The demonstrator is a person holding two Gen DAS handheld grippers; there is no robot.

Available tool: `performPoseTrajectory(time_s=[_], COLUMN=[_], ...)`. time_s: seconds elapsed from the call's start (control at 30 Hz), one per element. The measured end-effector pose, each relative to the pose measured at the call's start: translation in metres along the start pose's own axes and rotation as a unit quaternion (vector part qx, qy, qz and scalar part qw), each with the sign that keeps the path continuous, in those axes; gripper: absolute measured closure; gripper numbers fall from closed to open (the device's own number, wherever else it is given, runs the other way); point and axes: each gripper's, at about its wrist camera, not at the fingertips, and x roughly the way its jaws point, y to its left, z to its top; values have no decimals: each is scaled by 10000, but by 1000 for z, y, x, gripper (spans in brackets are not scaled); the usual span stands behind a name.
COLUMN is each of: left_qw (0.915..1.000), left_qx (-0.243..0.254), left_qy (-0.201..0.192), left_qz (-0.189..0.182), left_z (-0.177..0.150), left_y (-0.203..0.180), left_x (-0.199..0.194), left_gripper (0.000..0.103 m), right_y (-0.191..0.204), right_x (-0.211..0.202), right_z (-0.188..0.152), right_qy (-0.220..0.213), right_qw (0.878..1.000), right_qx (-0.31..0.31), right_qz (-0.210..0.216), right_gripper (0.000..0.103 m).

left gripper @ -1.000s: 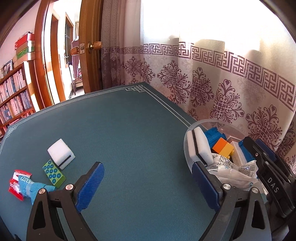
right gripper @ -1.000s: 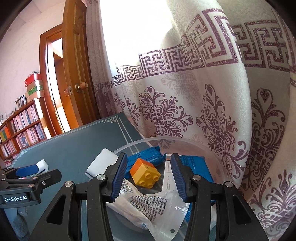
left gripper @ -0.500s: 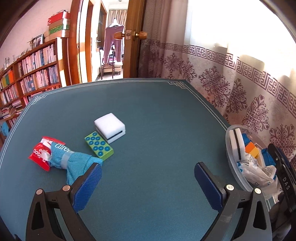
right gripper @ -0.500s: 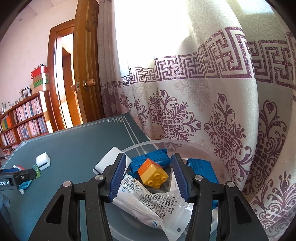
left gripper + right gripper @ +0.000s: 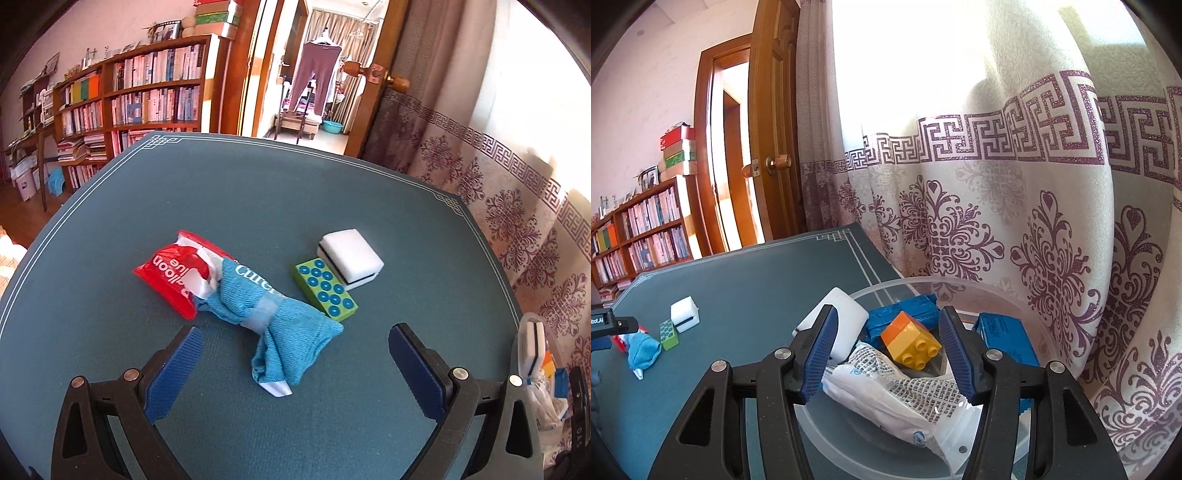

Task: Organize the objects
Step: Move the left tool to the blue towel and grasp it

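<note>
My left gripper [image 5: 295, 332] is wide open and tilted down over the teal table [image 5: 258, 192]. Just ahead of its fingers lies a blue cloth [image 5: 280, 325], untouched. A red packet [image 5: 173, 273] lies left of the cloth. To its right are a green studded block [image 5: 327, 290] and a white sponge [image 5: 351, 258]. My right gripper [image 5: 888, 312] hangs over a clear bowl [image 5: 960, 284] and its jaws are opening. An orange-and-yellow block [image 5: 912, 339] and a white plastic packet [image 5: 894, 391] lie between and below them, and the pads press on neither.
The bowl also holds blue packets [image 5: 1001, 332] and a white sponge [image 5: 846, 317]. It stands by a patterned curtain [image 5: 1034, 221] at the table's edge. Beyond the table are a bookshelf [image 5: 140, 96] and an open door [image 5: 373, 74]. The bowl [image 5: 532, 321] shows at the left view's right edge.
The left gripper swung away from the bowl and now faces the loose items on the table, with the cloth near its fingers. The right jaws have widened a little over the bowl.
</note>
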Motion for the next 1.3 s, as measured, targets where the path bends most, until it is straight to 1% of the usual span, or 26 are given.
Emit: performPoseTrajectory(time_s=[0.17,0.27,0.33,0.4,0.47,0.63,0.83,0.93,0.97,1.03,1.1,1.17,1.27,1.3], left_qw=[9991,9978,9968,9956,9947,9943,9947,9960,9965,9973,9978,9981,9984,9984], left_qx=[-323,-495,-620,-751,-837,-790,-704,-585,-564,-520,-496,-443,-354,-320], left_qy=[148,208,238,278,311,333,340,369,386,382,404,417,452,460], left_qz=[251,393,453,495,514,641,668,568,478,356,170,125,-5,-7], left_z=[3,5,8,11,13,11,8,8,7,7,7,6,5,3], left_y=[14,19,22,26,27,23,21,19,19,18,18,18,17,17], left_x=[14,20,25,30,34,41,46,48,48,46,43,40,35,32], left_gripper=[0,0,0,0,0,0,2,15,20,28,41,44,53,53], right_y=[21,43,55,62,62,54,55,56,56,56,56,56,55,55], right_x=[-7,-15,-18,-19,-18,-11,-13,-13,-13,-13,-13,-13,-13,-12], right_z=[-7,-12,-15,-16,-17,-16,-18,-18,-18,-18,-17,-17,-17,-18], right_qy=[193,133,38,2,35,209,178,165,172,183,190,187,193,197], right_qw=[9986,9964,9945,9928,9923,9927,9923,9923,9924,9924,9925,9924,9925,9926], right_qx=[-22,-368,-679,-815,-803,-573,-625,-641,-637,-629,-623,-629,-619,-613], right_qz=[494,750,801,881,940,1039,1052,1043,1041,1037,1032,1038,1036,1033], right_gripper=[45,44,43,43,43,43,43,43,43,43,43,42,42,42])
